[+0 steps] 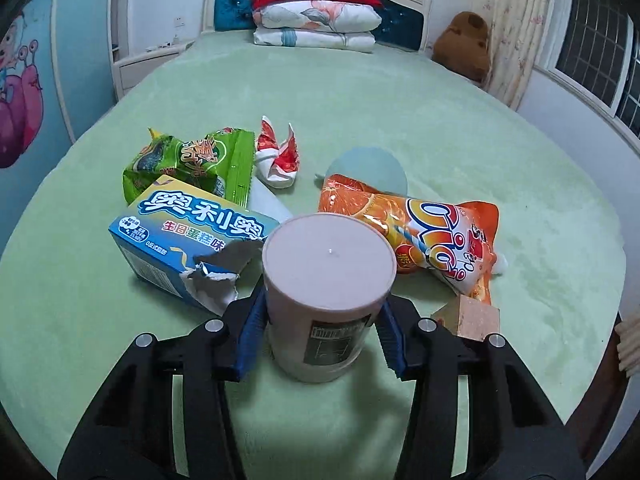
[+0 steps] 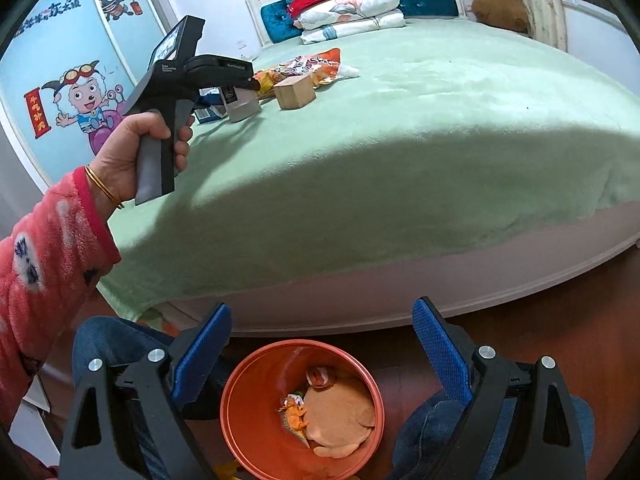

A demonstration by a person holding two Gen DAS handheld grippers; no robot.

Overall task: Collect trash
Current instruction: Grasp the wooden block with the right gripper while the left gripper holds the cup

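The left wrist view shows the trash on the green bed (image 1: 460, 128) from close: the left tongs (image 1: 322, 330) are clamped on a pale cylindrical cup (image 1: 326, 292), one blue pad pressing each side of it, in the lower middle of the frame. Around it lie a torn blue cookie box (image 1: 188, 236) at the left, a green snack bag (image 1: 188, 164) above the box, a crumpled red and white wrapper (image 1: 278, 156) in the upper middle, and an orange drink pouch (image 1: 416, 232) at the right. A small brown cardboard box (image 1: 474, 318) sits just beside the right finger, partly covered by it. A pale blue round thing (image 1: 368, 168) behind the pouch is half hidden and I cannot tell what it is. The right wrist view shows what the first does not: the person's left hand (image 2: 148, 148) gripping the handle of the left tool in the upper left of the frame, and an orange bin (image 2: 240, 412) on the floor at the bottom middle. The right tongs (image 2: 322, 350) are wide apart and hold nothing, hanging above the bin. In the bin lie a tan crumpled bag (image 2: 340, 416) and some small orange scraps (image 2: 296, 414), too small to name. In this view the cup is mostly hidden behind the left tool.
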